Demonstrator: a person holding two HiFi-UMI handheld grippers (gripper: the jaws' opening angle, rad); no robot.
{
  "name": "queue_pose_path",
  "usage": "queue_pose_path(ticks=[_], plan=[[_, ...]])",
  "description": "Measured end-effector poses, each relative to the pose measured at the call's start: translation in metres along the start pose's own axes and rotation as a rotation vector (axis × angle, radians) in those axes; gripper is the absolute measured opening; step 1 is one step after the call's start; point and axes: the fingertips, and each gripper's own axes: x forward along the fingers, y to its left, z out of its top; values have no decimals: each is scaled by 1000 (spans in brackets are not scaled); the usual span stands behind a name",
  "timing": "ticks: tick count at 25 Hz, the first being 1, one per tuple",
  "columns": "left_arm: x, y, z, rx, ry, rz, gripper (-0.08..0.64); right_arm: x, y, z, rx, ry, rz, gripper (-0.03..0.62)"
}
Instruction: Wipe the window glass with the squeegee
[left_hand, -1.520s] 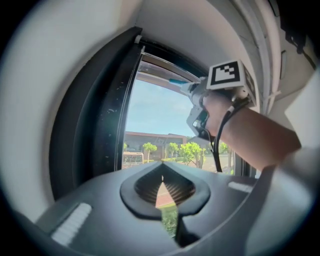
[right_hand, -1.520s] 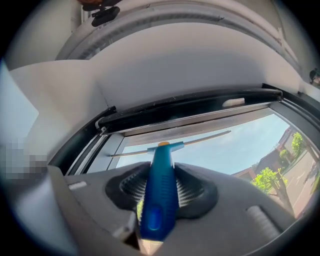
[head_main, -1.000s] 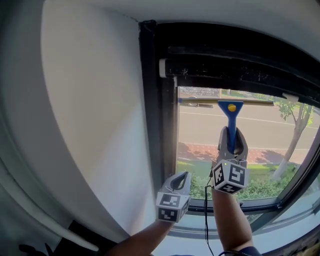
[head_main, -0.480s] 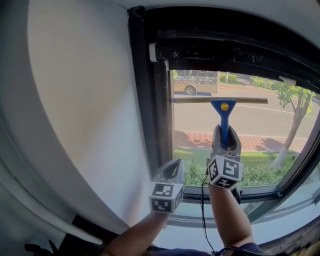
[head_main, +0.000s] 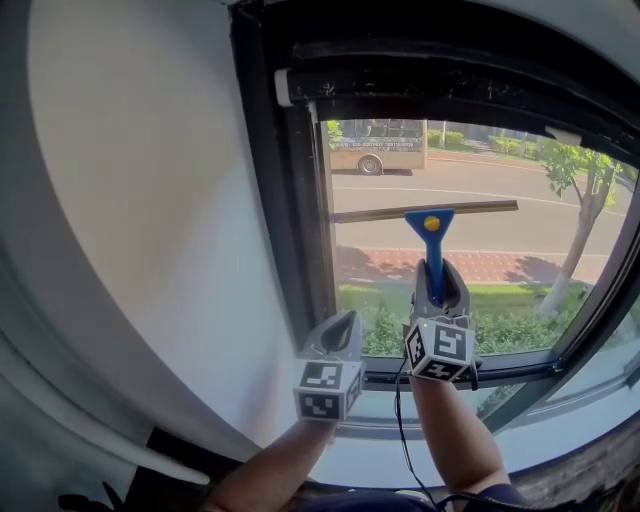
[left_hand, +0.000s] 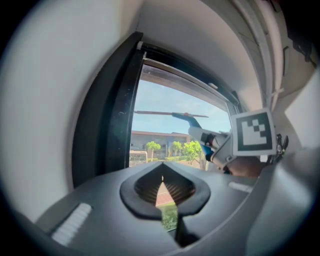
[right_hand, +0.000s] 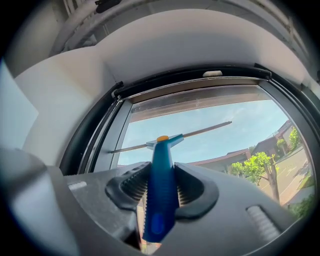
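Squeegee (head_main: 431, 225) on window glass (head_main: 510, 255), handle clamped in right gripper (head_main: 437, 272) jaws; left gripper (head_main: 347, 322) jaws together.

A plain white wall (head_main: 150, 200) fills the left of the head view, beside the black window frame (head_main: 265, 180). Along the frame's top runs a dark bar with a white end cap (head_main: 284, 87). A white rail (head_main: 90, 435) curves across the lower left corner. Outside, a tan vehicle (head_main: 375, 148), bus or truck, stands at the far side of a grey road (head_main: 470, 195). Nearer lie a red-brick pavement (head_main: 500, 265), a strip of grass (head_main: 520, 300) and a green hedge (head_main: 385, 335). A slender tree (head_main: 575, 250) rises at the right. The left gripper view shows a low building (left_hand: 155, 137) under blue sky (left_hand: 165, 100).
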Motion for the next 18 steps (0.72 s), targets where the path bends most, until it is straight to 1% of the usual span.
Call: queue_pose_path(ticks=[3, 6, 8, 11, 14, 18], plan=[[-1, -3, -10, -16, 20, -9, 3, -8, 0, -19, 25, 37, 0, 146], [-2, -5, -16, -6, 31, -24, 3, -16, 1, -38, 53, 69, -8, 147], [-3, -5, -19, 2, 37, -32, 3, -21, 3, -46, 55, 89, -14, 147], [-8, -6, -26, -18, 55, -34, 3, -29, 5, -57, 63, 111, -12, 147], [-11, -1, -26, -35, 63, -30, 3, -30, 13, -69, 86, 120, 3, 147], [-10, -5, -19, -10, 57, -45, 3, -31, 14, -78, 97, 127, 3, 147]])
